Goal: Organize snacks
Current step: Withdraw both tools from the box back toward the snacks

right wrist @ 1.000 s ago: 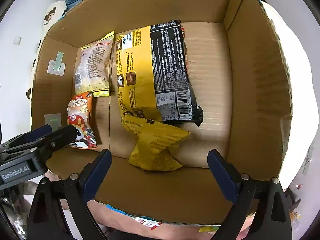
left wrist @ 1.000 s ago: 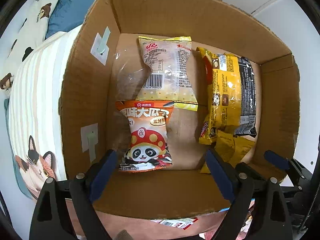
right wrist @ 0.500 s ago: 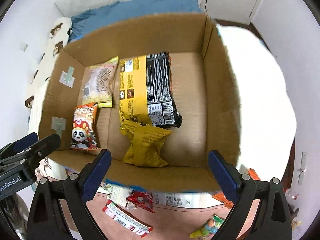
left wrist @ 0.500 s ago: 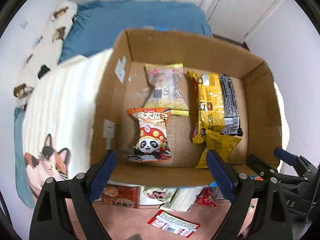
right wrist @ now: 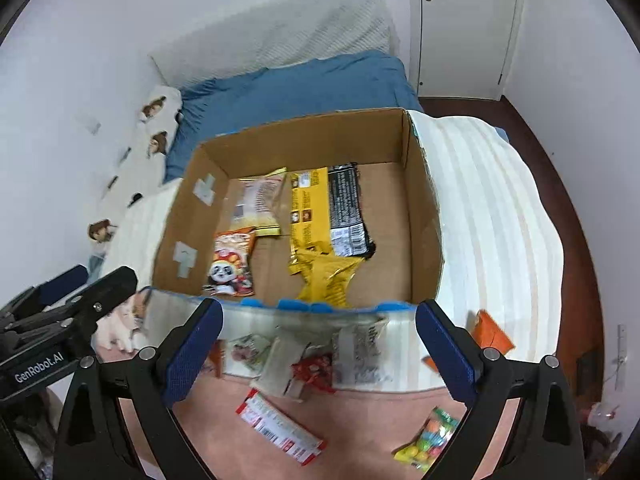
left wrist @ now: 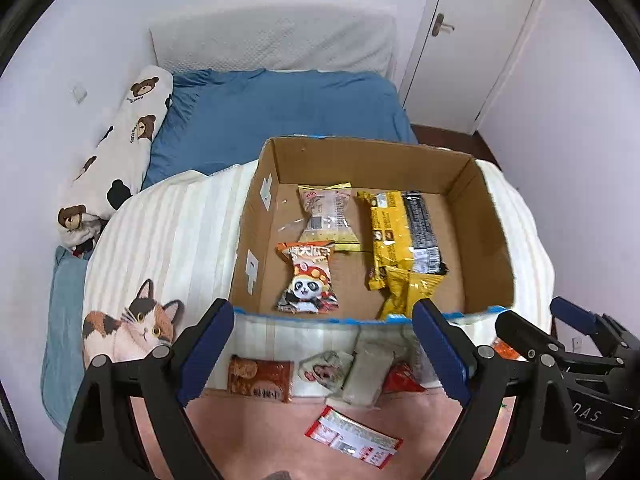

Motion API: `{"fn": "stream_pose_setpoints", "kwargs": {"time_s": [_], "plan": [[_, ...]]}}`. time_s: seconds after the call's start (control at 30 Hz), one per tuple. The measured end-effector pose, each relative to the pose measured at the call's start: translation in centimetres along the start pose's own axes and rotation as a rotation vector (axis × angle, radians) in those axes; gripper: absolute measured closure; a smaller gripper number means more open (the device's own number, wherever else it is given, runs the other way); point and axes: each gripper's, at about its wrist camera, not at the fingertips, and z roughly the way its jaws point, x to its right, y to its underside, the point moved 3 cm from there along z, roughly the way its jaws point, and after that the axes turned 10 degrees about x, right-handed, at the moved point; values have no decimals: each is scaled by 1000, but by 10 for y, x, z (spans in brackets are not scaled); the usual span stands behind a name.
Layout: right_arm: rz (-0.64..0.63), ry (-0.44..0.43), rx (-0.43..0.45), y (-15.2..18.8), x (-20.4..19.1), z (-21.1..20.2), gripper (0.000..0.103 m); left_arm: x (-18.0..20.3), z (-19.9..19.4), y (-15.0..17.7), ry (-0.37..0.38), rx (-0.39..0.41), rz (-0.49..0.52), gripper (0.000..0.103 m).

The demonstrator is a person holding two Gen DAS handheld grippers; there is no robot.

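We hold both grippers above the cardboard box (left wrist: 492, 236), which sits on a striped blanket (left wrist: 176, 240) on the bed. The left gripper (left wrist: 324, 352) and the right gripper (right wrist: 320, 354) both have their jaws spread wide with nothing between them. Four packets already lie inside the box, among them a panda packet (left wrist: 307, 280) and a long yellow-and-black packet (left wrist: 404, 228). The rest wait in front of the box: a brown packet (left wrist: 260, 378), a red packet (left wrist: 400, 378) and a flat red-and-white sachet (left wrist: 354, 436).

For the next pick, we judge it best to choose one loose snack, come down over it with the jaws straddling its narrow side, and close gently so the wrapper does not crumple.

Only the right wrist view shows a bag of coloured sweets (right wrist: 430, 436) and an orange packet (right wrist: 490, 330); only the left wrist view shows the brown packet clearly.
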Motion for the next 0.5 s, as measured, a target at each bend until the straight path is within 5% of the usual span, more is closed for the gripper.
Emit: {"fn": "stream_pose_setpoints", "kwargs": {"time_s": [0.23,0.5], "plan": [[64,-20,-48,47,20,-15,4,-3,-10,48,11,-62,-50,12],[287,51,-181,129,102,1,4,-2,52,154,44,-364,-200,12]]}}
